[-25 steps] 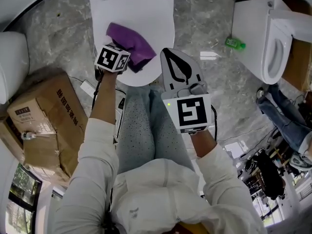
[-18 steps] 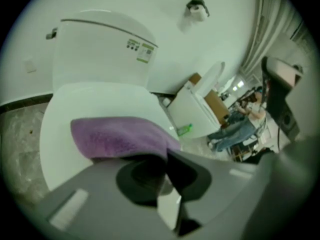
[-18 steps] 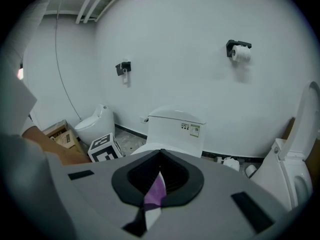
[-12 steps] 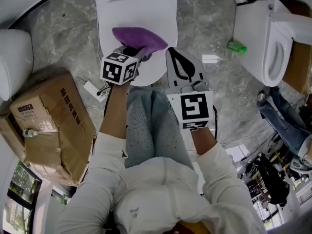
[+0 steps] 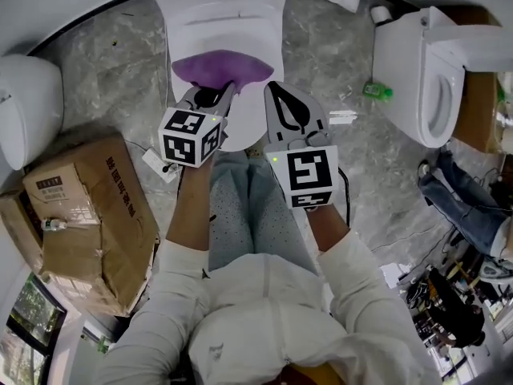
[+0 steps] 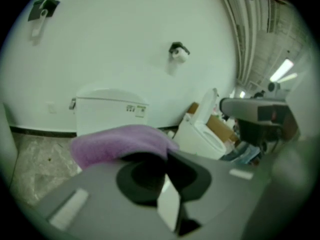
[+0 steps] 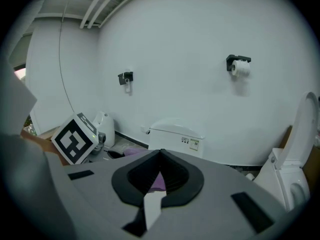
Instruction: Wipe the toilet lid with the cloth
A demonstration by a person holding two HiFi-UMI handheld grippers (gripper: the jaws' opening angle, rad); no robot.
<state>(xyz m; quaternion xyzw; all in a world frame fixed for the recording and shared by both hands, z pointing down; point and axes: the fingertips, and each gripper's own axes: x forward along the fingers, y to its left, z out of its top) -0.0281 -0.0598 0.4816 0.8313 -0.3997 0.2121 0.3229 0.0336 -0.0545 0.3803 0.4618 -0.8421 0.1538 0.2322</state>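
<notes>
Head view: the left tongs (image 5: 215,95) are clamped on one edge of the purple cloth (image 5: 220,66). The cloth spreads over the near half of the closed white toilet lid (image 5: 226,24); whether it touches the lid cannot be told. The right tongs (image 5: 277,95) are just beside it, over the lid's near right edge, with the jaws together. A cardboard box (image 5: 80,207) stands on the floor to the left, and a second toilet (image 5: 425,70) with its seat raised stands to the right.

Left gripper view: the cloth is bunched over the jaw tips and pinched between them, with the cistern (image 6: 110,114) behind it.

Right gripper view: the jaws meet with nothing between them. A strip of the cloth shows beyond them.
</notes>
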